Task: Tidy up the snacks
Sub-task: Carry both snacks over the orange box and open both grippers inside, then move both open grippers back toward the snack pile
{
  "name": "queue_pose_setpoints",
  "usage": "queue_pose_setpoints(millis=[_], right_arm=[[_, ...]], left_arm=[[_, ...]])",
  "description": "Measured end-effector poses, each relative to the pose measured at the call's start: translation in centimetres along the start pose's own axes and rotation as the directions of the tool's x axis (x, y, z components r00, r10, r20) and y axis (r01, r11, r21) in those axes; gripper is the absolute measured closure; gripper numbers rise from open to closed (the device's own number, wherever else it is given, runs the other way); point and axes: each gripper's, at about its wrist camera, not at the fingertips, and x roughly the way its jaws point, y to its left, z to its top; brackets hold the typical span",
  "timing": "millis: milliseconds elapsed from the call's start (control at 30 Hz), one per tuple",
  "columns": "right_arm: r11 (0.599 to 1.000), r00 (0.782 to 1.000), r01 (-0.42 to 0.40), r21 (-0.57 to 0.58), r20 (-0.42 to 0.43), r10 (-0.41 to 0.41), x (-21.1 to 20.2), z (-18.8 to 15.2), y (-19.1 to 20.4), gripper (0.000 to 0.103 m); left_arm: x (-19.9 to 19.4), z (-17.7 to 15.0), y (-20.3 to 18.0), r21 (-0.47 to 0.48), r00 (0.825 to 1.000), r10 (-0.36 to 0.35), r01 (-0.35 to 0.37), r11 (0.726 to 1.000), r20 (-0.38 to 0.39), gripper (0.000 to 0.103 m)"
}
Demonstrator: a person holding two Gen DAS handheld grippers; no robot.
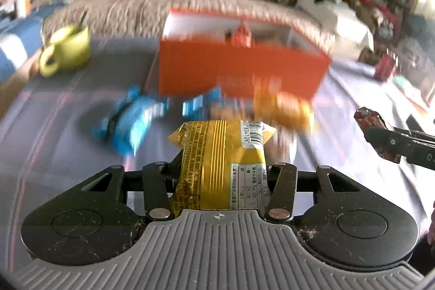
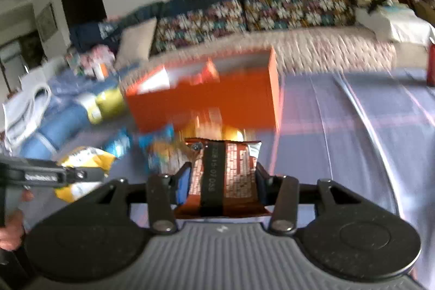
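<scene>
Lilac checked tablecloth (image 1: 68,105) carries orange box (image 1: 239,72), blue packets (image 1: 130,124), green mug (image 1: 68,50)

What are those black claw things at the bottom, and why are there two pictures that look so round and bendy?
They are two grabbing tools, one in each of a person's hands. Each carries a wide-eyed camera looking along its jaws, which bends the picture. One picture is from the left gripper, squeezing a yellow snack packet. The other is from the right gripper, squeezing a brown snack packet. Ahead on the cloth-covered table stands an open orange box, with blue packets, an orange packet and a yellow-green mug nearby.
</scene>
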Motion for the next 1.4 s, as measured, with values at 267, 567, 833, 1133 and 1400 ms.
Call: queue_pose_setpoints(millis=[267,567,833,1133,1400], right_arm=[[0.988,0.995,0.029,-0.149,0.098,-0.015,10.4,10.7,-0.7,0.054],[0.980,0.999,0.039,-0.197,0.040,-0.031,19.1,12.5,-1.9,0.038],[0.984,0.994,0.030,-0.178,0.109,-0.010,8.4,6.7,-1.4,0.019],[0.980,0.993,0.116,0.161,-0.032,-0.112,2.8,-4.6,-6.1,0.016],[0.955,0.997,0.081,0.284,-0.008,-0.082,1.6,-4.8,-8.1,0.016]], left_arm=[[7.4,12.1,-0.5,0.054,0.990,0.037,-0.044,0.998,0.134,0.093],[16.9,17.1,1.1,0.024,0.989,0.108,-0.111,0.994,0.099,0.075],[7.2,10.6,2.8,-0.007,0.981,0.069,-0.069,0.998,0.181,0.038],[3.1,-3.2,-0.6,0.006,0.993,0.083,-0.083,0.997,-0.090,0.039],[1.5,-4.8,-2.6,0.047,0.987,0.134,-0.130,0.990,-0.091,0.040]])
